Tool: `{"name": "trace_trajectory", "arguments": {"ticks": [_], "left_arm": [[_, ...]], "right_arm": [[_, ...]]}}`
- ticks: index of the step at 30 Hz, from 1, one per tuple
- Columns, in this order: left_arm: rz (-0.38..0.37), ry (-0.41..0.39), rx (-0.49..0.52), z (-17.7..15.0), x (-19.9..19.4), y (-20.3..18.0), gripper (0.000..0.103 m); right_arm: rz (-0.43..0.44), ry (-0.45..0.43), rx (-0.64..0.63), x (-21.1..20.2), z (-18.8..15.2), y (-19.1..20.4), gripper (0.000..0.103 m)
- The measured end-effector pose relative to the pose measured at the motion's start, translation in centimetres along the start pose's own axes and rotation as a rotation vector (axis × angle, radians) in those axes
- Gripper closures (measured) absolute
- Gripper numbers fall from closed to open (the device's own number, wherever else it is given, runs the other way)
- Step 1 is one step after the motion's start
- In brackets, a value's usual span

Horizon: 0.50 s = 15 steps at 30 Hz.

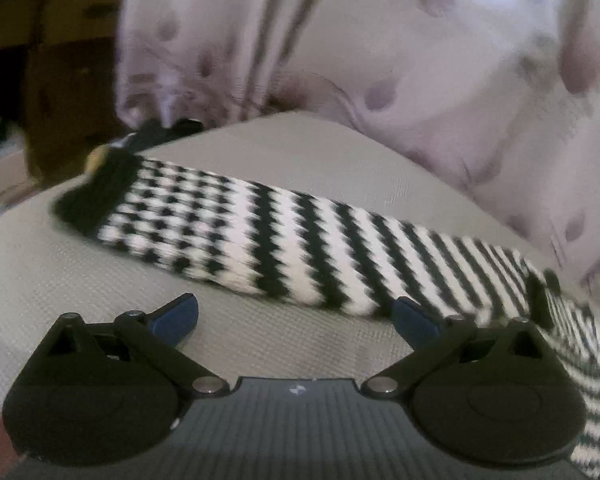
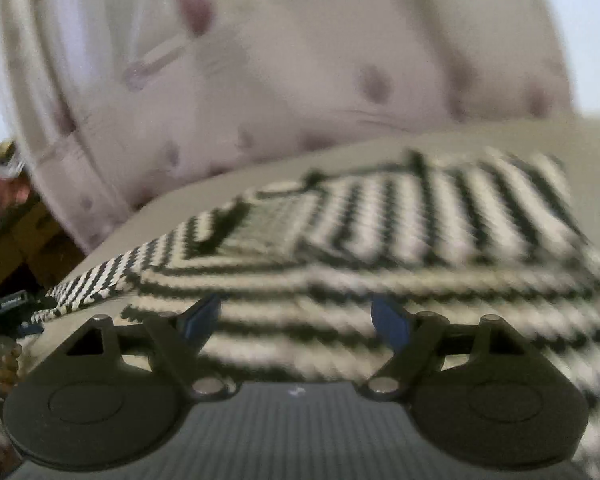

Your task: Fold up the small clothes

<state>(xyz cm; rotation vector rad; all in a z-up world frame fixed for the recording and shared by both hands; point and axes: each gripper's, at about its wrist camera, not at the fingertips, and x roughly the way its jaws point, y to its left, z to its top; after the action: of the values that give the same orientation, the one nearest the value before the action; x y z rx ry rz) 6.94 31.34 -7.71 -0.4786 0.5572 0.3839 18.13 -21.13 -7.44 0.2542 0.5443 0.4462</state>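
Observation:
A small black-and-white zigzag knit garment lies on a grey padded surface (image 1: 292, 152). In the left wrist view its long sleeve (image 1: 268, 236) stretches from upper left to lower right, ending in a black cuff (image 1: 92, 196). My left gripper (image 1: 296, 316) is open and empty, just in front of the sleeve's near edge. In the right wrist view the garment's body (image 2: 380, 248) lies with a neck opening and label (image 2: 268, 220). My right gripper (image 2: 296, 316) is open and empty, low over the near hem.
A person in a pale lilac dotted garment (image 1: 420, 60) stands close behind the surface and also shows in the right wrist view (image 2: 260, 60). Brown cardboard boxes (image 1: 60, 60) stand at the far left. Clutter lies off the surface's left edge (image 2: 4, 320).

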Motion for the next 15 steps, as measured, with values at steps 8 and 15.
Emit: {"name": "trace_trajectory", "arguments": {"ticks": [8,15], "left_arm": [[0.022,-0.041,-0.323,2.8,-0.5,7.0,0.004],[-0.005,-0.066,-0.403,4.7,0.9,9.0,0.012]], "right_arm": [[-0.035,-0.114,0.229,-9.0,-3.7,-5.6,0.017],[-0.028,-0.144,0.292,-10.2,-4.4,-5.8,0.017]]}}
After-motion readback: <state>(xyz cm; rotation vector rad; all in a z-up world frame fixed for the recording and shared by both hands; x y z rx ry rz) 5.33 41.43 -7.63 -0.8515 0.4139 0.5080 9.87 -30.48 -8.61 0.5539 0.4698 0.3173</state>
